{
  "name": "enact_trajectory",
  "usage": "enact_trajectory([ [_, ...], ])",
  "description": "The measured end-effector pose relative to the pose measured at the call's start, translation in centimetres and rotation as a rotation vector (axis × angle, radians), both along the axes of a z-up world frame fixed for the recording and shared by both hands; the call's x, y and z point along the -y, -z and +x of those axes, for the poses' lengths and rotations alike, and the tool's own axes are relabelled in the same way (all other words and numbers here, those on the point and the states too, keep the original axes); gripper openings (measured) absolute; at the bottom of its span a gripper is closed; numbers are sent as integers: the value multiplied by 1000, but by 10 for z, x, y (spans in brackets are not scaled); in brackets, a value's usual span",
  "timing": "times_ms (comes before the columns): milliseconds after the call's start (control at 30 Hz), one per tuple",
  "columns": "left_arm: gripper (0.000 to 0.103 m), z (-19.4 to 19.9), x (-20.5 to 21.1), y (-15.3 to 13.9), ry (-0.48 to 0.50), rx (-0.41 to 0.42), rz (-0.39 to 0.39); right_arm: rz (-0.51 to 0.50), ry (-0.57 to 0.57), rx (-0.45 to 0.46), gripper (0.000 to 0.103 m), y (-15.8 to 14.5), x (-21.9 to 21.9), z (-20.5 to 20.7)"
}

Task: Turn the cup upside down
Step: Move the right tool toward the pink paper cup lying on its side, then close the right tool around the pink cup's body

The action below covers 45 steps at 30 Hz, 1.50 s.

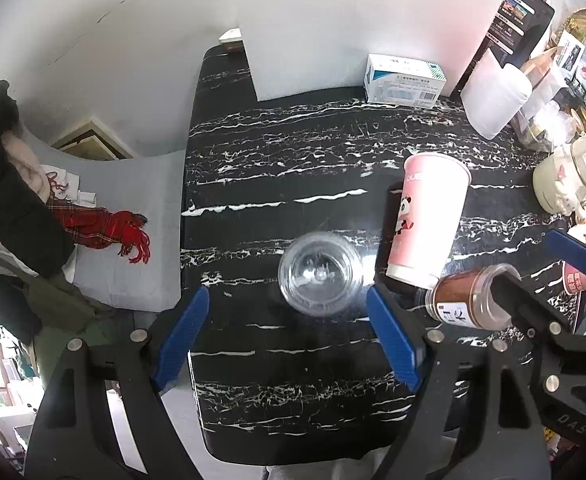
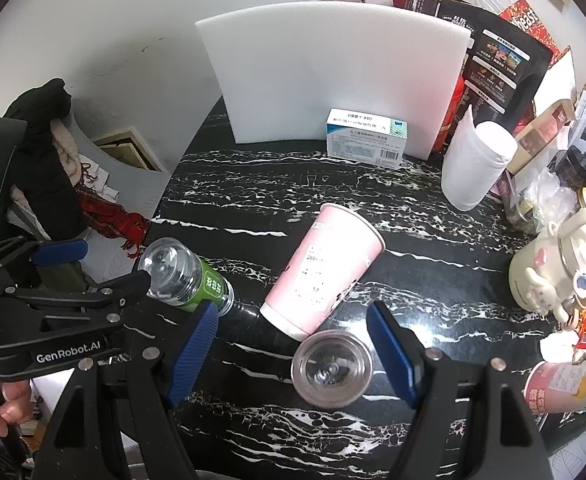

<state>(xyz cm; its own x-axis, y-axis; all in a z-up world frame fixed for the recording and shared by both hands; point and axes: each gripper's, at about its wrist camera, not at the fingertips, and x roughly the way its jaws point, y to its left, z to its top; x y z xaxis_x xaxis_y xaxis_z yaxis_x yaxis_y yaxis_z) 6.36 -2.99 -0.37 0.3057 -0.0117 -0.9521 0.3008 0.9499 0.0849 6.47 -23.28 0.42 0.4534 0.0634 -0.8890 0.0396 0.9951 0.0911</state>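
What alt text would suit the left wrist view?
A clear bottle, end-on and blurred, shows between the blue fingers of the open left claw over a black marble table. A pink paper cup stands to its right.

Left gripper [image 1: 287, 340] held above the surface, blue fingers [image 1: 183, 336] spread wide, right gripper [image 2: 293, 354] likewise hovering with fingers [image 2: 393, 354] wide apart, bare hand [image 2: 1, 410] gripping the left gripper's handle
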Motion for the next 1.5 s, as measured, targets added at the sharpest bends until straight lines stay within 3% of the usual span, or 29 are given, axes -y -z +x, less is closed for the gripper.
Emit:
enact_trajectory([
  [767,80,52,16,-8,9,3,-5,47,85,-112,77,23,26,52],
  [1067,80,88,24,-2,-2,13,-1,33,127,-218,77,48,38,84],
  [1500,80,108,29,15,-11,-3,15,43,162,-441,77,99,52,122],
])
